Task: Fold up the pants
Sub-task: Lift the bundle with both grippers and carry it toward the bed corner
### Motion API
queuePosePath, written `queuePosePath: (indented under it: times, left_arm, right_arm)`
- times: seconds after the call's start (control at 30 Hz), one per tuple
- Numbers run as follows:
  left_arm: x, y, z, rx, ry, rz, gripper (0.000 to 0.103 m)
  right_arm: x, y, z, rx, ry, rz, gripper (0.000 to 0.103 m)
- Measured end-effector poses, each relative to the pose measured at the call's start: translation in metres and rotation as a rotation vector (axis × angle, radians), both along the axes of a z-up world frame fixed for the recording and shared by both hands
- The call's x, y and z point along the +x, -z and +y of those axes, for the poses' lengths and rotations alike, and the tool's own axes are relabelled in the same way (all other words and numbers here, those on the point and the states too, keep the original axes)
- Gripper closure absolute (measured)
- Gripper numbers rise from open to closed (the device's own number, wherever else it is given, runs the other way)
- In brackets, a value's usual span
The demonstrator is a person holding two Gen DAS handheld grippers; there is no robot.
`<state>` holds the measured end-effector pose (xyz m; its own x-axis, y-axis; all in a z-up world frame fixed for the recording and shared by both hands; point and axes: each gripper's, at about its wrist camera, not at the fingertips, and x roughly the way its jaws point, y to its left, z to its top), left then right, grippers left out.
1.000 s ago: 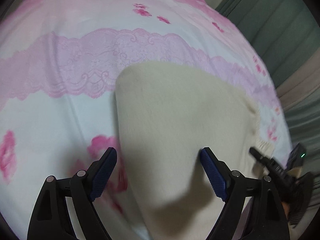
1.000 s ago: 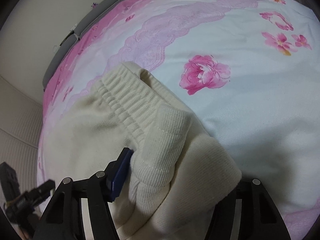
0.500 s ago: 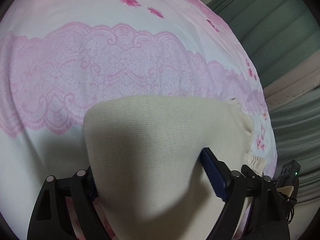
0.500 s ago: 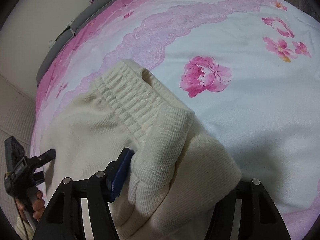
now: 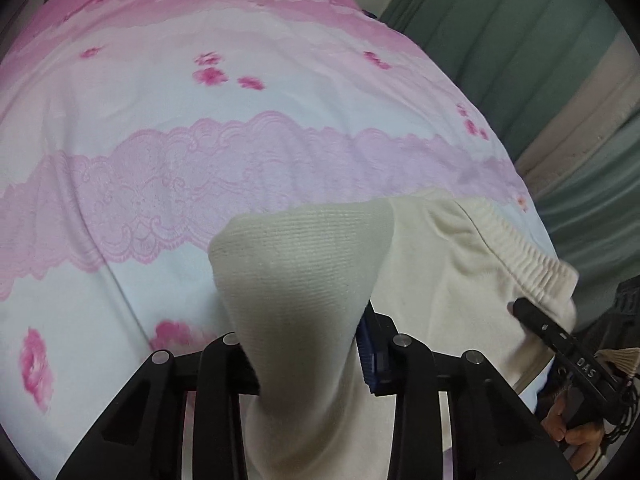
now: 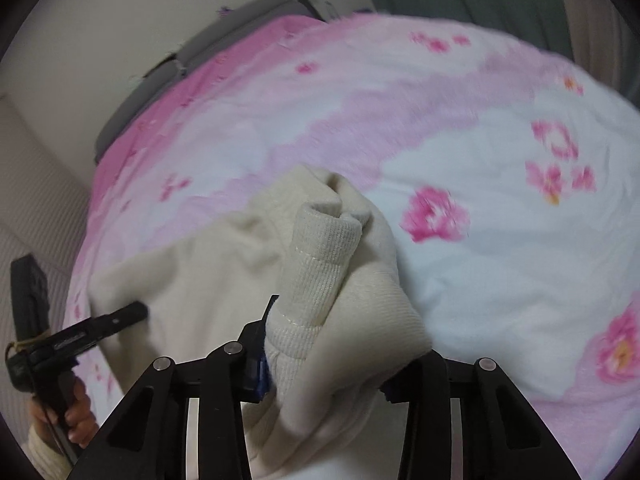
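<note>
Cream knit pants [image 5: 440,280] lie on a pink and white floral bedspread [image 5: 200,120]. My left gripper [image 5: 308,344] is shut on a folded edge of the pants and lifts it into a peak. My right gripper [image 6: 324,356] is shut on a bunch of the pants [image 6: 320,272] with a ribbed cuff [image 6: 316,256] sticking up between the fingers. The elastic waistband [image 5: 528,252] shows at the right of the left wrist view. Each gripper shows in the other's view, the right one [image 5: 536,320] and the left one [image 6: 120,316].
Green curtains [image 5: 540,60] hang beyond the bed's far right side. A grey headboard [image 6: 200,60] and a pale wall [image 6: 120,20] stand at the bed's far end. The bedspread [image 6: 500,260] stretches open to the right of the pants.
My left gripper has closed on the pants and lifted the fabric. My right gripper has raised and pulled its bunch, so the pants have bunched up and the waistband has shifted.
</note>
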<state>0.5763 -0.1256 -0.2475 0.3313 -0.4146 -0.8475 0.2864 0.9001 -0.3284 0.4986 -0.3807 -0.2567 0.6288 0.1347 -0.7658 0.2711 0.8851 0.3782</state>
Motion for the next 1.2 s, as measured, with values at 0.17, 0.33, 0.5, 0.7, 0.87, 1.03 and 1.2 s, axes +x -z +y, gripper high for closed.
queuePosePath:
  times: [0.17,0.33,0.5,0.7,0.87,1.03,1.2]
  left_arm:
    - [-0.042,-0.037,-0.004,0.017,0.008,-0.016,0.069]
    - [-0.089,-0.079,0.006,0.022,-0.046,-0.032,0.069]
    - [-0.133,-0.113,0.019,0.059,-0.106,-0.071,0.069]
    - [-0.177,-0.134,0.065,0.043,-0.238,-0.083,0.069]
    - [-0.212,-0.146,0.124,0.023,-0.346,-0.085,0.069]
    - [-0.239,-0.147,0.196,0.01,-0.403,-0.1,0.069]
    - [-0.252,-0.135,0.294,-0.011,-0.366,-0.082,0.069]
  right_arm:
    - [-0.029,-0.051,0.022,-0.082,-0.068,-0.032,0.062]
    - [-0.061,-0.085,0.023,-0.086,-0.122,-0.031,0.063]
    - [-0.078,-0.11,0.038,-0.073,-0.204,-0.023,0.063]
    - [-0.088,-0.132,0.077,-0.081,-0.341,-0.057,0.063]
    - [-0.094,-0.153,0.125,-0.087,-0.449,-0.093,0.062]
    - [-0.1,-0.161,0.19,-0.074,-0.529,-0.105,0.062]
    - [-0.115,-0.156,0.275,-0.082,-0.54,-0.111,0.062]
